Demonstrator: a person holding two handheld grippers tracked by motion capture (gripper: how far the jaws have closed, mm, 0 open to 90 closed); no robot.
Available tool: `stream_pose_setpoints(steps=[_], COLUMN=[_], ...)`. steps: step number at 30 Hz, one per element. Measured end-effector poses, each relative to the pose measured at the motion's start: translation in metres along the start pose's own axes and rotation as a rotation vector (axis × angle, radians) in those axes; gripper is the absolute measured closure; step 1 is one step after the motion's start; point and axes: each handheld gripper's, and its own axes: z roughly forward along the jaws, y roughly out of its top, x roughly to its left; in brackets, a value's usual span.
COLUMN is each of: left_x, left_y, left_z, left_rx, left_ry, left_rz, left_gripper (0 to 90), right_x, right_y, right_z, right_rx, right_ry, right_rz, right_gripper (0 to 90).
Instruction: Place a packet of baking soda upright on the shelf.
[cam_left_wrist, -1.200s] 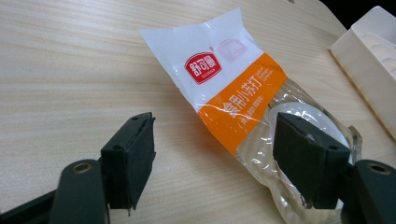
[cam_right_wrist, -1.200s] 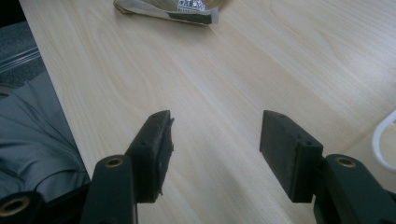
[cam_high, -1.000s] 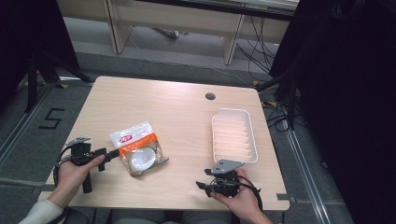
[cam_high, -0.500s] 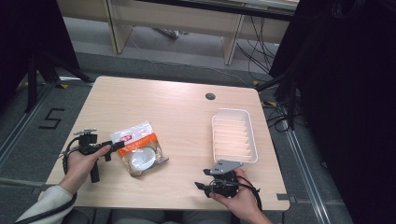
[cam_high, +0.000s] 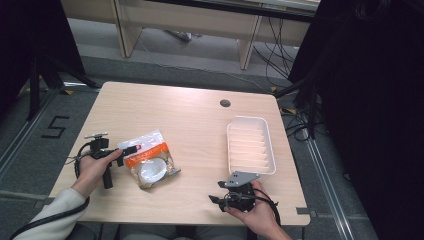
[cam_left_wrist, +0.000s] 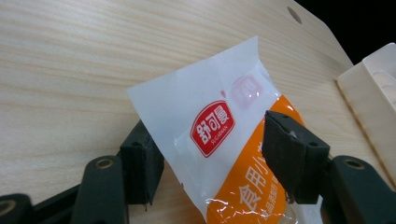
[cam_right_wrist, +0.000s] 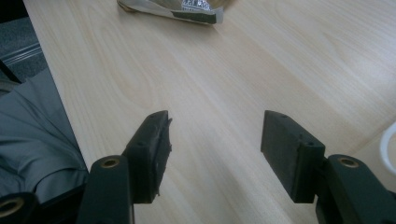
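closing in on the snack packet (cam_left_wrist: 219, 140) with the left gripper (cam_left_wrist: 212, 154), jaws spread wide and straddling its white sealed end, not yet pinching, while the packet lies flat on the counter (cam_high: 190, 125) near the left front, well apart from the white tray (cam_high: 250, 147). best to slide lower so both pads meet the flat seal, then squeeze gently, sparing the bulging contents. resting open and empty near the front edge, right gripper (cam_right_wrist: 215, 144).

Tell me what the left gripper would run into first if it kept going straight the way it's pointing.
The snack packet. The left gripper stands open with the packet's white corner already between its jaws, so going on it would likely meet the packet's fuller orange part. Whether the jaws touch the film now is unclear.
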Motion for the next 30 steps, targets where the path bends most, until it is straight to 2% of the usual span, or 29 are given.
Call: stream_pose_setpoints(steps=[2,10,13,14,17,20,21,24,26,28,29,30], left_x=[0.0004,-0.003,-0.0034,-0.0027,-0.0006,0.0002,-0.0013,-0.0025,-0.0027,-0.0039,-0.0039,-0.0045], left_y=[-0.0006,-0.0005,-0.0017,-0.0032,-0.0044,-0.0051,-0.0051,-0.005,-0.0047,-0.0041,-0.0041,-0.0038], left_z=[-0.0001,-0.0014,-0.0005,0.0006,0.0022,0.0028,0.0032,0.0027,0.0023,0.0007,0.0007,0.0002], left_rx=[-0.001,-0.004,-0.001,0.014,0.024,0.031,0.034,0.042,0.044,0.038,0.038,0.037], left_ry=[-0.013,-0.035,-0.031,-0.015,-0.004,-0.005,-0.001,-0.007,-0.011,-0.014,-0.014,-0.018], left_rz=[-0.01,0.019,0.03,0.043,0.039,0.039,0.047,0.071,0.083,0.115,0.115,0.124], left_gripper=[40.5,50.0,52.2,52.2,52.3,53.4,54.0,58.8,64.9,70.1,72.9,72.9], right_x=[-0.0009,0.0,0.0,-0.0007,0.0007,-0.0009,-0.0029,-0.0026,-0.0024,-0.0034,-0.0034,-0.0036], right_y=[-0.0004,-0.0005,-0.0004,-0.0002,-0.0003,-0.001,-0.0011,-0.001,-0.001,-0.0013,-0.0013,-0.0013], right_z=[0.0006,0.0005,0.0004,0.0001,0.0,0.0015,0.0032,0.0033,0.0033,0.004,0.004,0.0041], right_rx=[0.002,0.02,0.021,0.022,0.024,0.016,0.013,0.015,0.017,0.017,0.017,0.015], right_ry=[0.002,0.005,0.004,0.002,0.005,-0.001,0.004,0.004,0.005,0.006,0.006,0.005], right_rz=[-0.005,0.001,0.001,-0.007,0.003,-0.011,-0.04,-0.038,-0.035,-0.042,-0.042,-0.046], right_gripper=[42.6,42.6,42.5,42.5,42.3,42.2,42.2,42.0,42.0,41.9,41.9,41.9])
